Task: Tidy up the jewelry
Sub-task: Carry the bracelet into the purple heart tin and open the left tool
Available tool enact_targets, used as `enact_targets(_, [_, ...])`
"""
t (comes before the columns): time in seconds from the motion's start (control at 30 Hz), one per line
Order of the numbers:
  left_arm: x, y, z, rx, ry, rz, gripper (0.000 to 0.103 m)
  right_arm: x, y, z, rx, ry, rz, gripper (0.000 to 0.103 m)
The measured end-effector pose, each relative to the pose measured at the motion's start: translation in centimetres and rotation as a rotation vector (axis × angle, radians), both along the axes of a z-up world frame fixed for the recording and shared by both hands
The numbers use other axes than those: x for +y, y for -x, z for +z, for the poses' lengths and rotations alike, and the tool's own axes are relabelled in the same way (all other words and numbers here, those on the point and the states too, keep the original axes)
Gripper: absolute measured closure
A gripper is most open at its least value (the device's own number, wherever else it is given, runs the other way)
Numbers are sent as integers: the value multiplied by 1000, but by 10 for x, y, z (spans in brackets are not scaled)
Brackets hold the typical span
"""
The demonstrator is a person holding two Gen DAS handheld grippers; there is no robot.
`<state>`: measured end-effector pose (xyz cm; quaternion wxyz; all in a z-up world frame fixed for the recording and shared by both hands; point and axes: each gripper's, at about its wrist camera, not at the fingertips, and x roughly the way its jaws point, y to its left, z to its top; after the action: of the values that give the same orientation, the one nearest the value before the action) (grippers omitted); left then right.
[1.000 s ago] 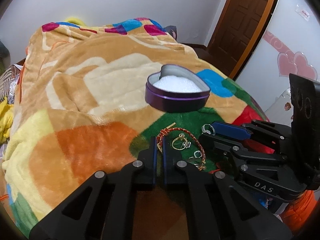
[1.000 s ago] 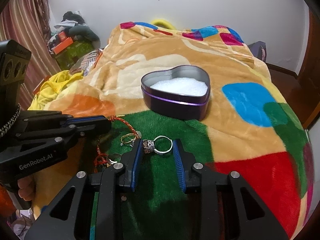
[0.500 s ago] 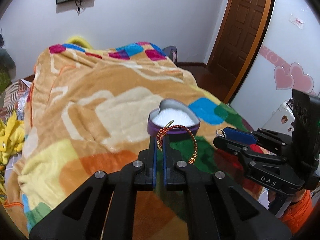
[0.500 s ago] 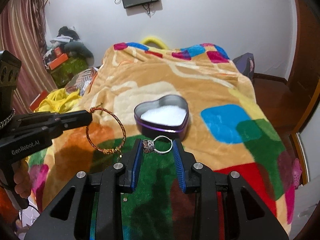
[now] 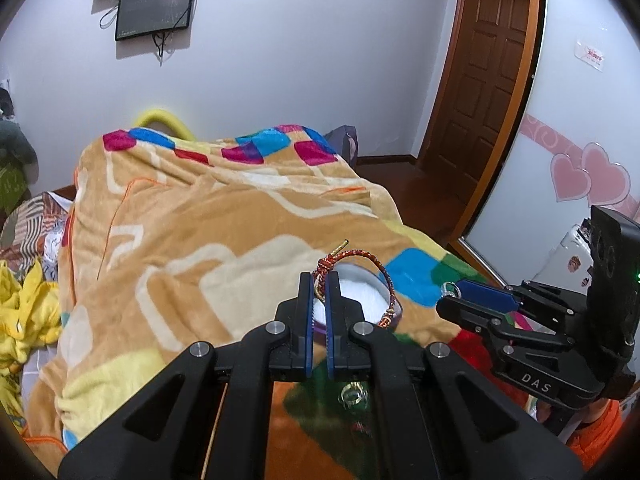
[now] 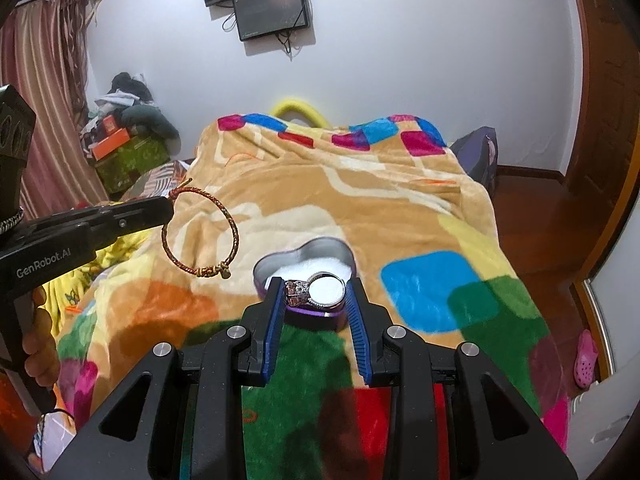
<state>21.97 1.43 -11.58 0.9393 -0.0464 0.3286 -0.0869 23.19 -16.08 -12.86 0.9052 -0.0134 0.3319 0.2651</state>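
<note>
The right gripper (image 6: 314, 294) clamps a silver ring (image 6: 316, 291) between its blue pads, held in the air just this side of the heart-shaped tin (image 6: 306, 264). The left gripper (image 5: 319, 292), pads nearly together, pinches a red-gold bracelet (image 6: 200, 232) by its knot, hanging left of the tin. The tin sits on the blanket (image 6: 360, 200); beyond it, a wall screen (image 6: 272, 10).

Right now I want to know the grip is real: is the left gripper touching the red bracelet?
Touching. In the right wrist view the left gripper pinches the bracelet at its knot, and the loop hangs free above the blanket.
</note>
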Motion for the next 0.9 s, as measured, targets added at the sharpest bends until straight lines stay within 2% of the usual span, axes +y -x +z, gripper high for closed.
enact_targets(0.17, [-1,-17,-5,3,-3,-1,100,2,-8,-2,-13,4,-8,75])
enact_targets(0.4, [-4,-38,-25,52,-6,-17,100,3,-21,-11,2,7,-10,75])
enact_targets(0.9, [-15,-78,-68,183,8,-74,100,15,-41,-38,99,32,30,75])
